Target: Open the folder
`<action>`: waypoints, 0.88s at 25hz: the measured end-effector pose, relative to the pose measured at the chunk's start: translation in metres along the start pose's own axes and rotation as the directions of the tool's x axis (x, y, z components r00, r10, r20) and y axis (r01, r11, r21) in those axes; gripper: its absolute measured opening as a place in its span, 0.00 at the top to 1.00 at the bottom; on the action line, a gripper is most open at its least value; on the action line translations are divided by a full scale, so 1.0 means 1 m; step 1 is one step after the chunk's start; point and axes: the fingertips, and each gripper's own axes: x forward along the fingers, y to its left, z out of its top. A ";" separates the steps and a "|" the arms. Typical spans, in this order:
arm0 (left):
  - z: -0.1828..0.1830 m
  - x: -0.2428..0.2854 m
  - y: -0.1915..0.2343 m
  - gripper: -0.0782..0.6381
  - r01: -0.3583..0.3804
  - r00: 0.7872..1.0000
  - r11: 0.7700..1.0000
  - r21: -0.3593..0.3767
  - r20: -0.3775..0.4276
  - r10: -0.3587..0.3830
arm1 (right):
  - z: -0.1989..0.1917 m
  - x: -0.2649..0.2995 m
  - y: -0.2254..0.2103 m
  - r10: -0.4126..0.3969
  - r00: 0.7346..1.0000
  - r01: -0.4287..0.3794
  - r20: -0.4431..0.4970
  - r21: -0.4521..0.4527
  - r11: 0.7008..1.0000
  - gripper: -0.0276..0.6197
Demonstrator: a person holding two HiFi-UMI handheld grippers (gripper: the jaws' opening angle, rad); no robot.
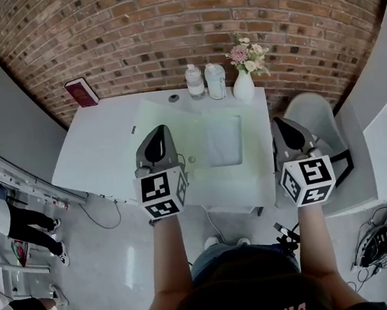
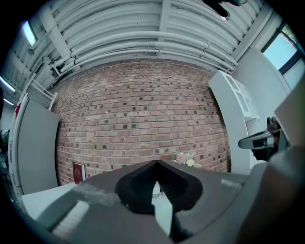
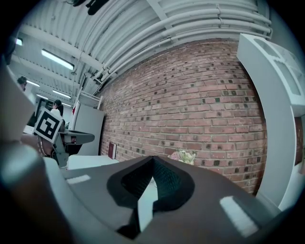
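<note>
A pale green folder (image 1: 176, 128) lies flat on the white table (image 1: 102, 144), with a lighter rectangular sheet (image 1: 224, 140) on its right half. Both grippers are held up level above the table's near edge, touching nothing. My left gripper (image 1: 157, 130) hangs over the folder's left part; its jaws meet at the tips (image 2: 156, 165) with nothing between them. My right gripper (image 1: 280, 123) hovers by the table's right edge, its jaws (image 3: 152, 160) also closed and empty. Neither gripper view shows the folder.
Along the brick wall stand a red book (image 1: 81, 92), two bottles (image 1: 195, 81), and a white vase of flowers (image 1: 243, 75). A small dark round thing (image 1: 174, 98) lies behind the folder. A grey chair (image 1: 314, 119) sits right of the table. People stand at the far left.
</note>
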 end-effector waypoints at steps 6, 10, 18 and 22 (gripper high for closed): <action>0.032 0.008 0.002 0.89 0.054 0.997 0.997 0.046 0.060 -0.057 | 0.025 0.011 0.007 -0.033 0.999 0.033 0.014 0.007 0.999 0.96; 0.048 0.016 0.003 0.89 0.081 0.993 0.995 0.063 0.085 -0.087 | 0.038 0.016 0.008 -0.048 0.998 0.048 0.027 0.011 0.999 0.96; 0.044 0.028 -0.002 0.89 0.139 0.987 0.988 0.069 0.068 -0.144 | 0.043 0.018 0.007 -0.081 0.996 0.080 0.034 0.027 0.996 0.96; 0.039 0.030 -0.004 0.89 0.157 0.985 0.985 0.067 0.062 -0.161 | 0.038 0.017 0.007 -0.093 0.995 0.092 0.024 0.026 0.995 0.96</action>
